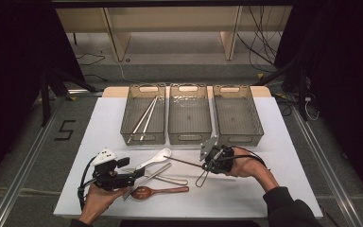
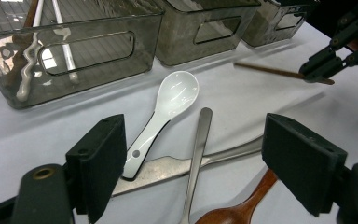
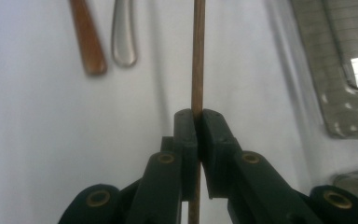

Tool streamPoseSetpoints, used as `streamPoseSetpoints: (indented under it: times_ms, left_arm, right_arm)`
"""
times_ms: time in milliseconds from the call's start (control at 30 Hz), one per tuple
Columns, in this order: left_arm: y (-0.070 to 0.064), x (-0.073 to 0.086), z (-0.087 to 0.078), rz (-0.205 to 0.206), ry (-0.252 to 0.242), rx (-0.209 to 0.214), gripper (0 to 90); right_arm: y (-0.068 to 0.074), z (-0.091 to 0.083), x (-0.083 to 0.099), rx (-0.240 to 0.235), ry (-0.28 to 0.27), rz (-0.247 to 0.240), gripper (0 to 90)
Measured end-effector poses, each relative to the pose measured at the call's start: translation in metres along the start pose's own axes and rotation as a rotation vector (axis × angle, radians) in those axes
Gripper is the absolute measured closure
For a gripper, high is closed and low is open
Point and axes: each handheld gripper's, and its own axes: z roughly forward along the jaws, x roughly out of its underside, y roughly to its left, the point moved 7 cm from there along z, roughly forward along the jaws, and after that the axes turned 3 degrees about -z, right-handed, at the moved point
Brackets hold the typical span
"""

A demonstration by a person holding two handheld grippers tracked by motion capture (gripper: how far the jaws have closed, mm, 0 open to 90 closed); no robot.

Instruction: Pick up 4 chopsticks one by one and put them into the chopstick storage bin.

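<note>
The wooden spoon (image 2: 235, 212) runs off the bottom edge in the left gripper view (bowl cut away), and the brown chopstick (image 3: 197, 51) leaves the top edge in the right gripper view, its lower part hidden between the jaws.

Overhead light falls on the white table (image 1: 274, 142) while the surroundings lie in near darkness. Glare streaks the clear bins (image 2: 74, 51) and the white spoon (image 2: 177, 93). Shadows are soft. The right gripper (image 3: 196, 122) and its chopstick (image 3: 197, 56) appear blurred at close range.

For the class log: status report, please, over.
Right gripper shut on chopstick. Left gripper open over spoons. Left bin holds chopsticks; path looks clear.
</note>
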Motion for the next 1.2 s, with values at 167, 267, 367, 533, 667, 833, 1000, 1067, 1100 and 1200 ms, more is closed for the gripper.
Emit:
streamPoseSetpoints:
  times_ms: [167, 267, 367, 533, 667, 833, 1000, 1067, 1100, 1200]
  left_arm:
    - [0.0, 0.0, 0.0, -0.004, 0.005, 0.001, 21.6]
    - [-0.001, -0.001, 0.0, -0.007, 0.003, 0.008, 21.6]
    - [-0.003, -0.001, 0.0, -0.011, 0.003, 0.011, 21.6]
    - [-0.008, -0.002, 0.002, -0.022, 0.008, 0.027, 21.6]
    - [-0.014, -0.004, 0.005, -0.018, 0.014, 0.038, 21.6]
    - [-0.026, -0.007, 0.014, -0.016, 0.031, 0.06, 21.7]
    - [-0.045, -0.013, 0.029, -0.018, 0.057, 0.097, 22.1]
    - [-0.052, -0.015, 0.035, -0.021, 0.065, 0.11, 22.3]
    - [-0.055, -0.016, 0.038, -0.021, 0.073, 0.116, 22.4]
    - [-0.063, -0.019, 0.047, -0.025, 0.086, 0.128, 22.9]
  right_arm:
    - [-0.007, -0.005, -0.012, 0.041, -0.092, 0.143, 85.7]
    - [-0.009, -0.007, -0.019, 0.049, -0.158, 0.233, 85.7]
    - [-0.008, -0.007, -0.023, 0.069, -0.175, 0.28, 85.7]
    - [-0.008, -0.012, -0.034, 0.083, -0.269, 0.369, 85.6]
    - [-0.01, -0.016, -0.041, 0.09, -0.344, 0.464, 85.7]
    - [-0.011, -0.021, -0.047, 0.083, -0.424, 0.55, 85.7]
    - [-0.009, -0.019, -0.053, 0.081, -0.464, 0.579, 85.6]
    - [-0.007, -0.019, -0.057, 0.073, -0.487, 0.594, 85.6]
    - [-0.006, -0.018, -0.059, 0.074, -0.494, 0.601, 85.6]
    - [-0.005, -0.017, -0.065, 0.063, -0.522, 0.629, 85.6]
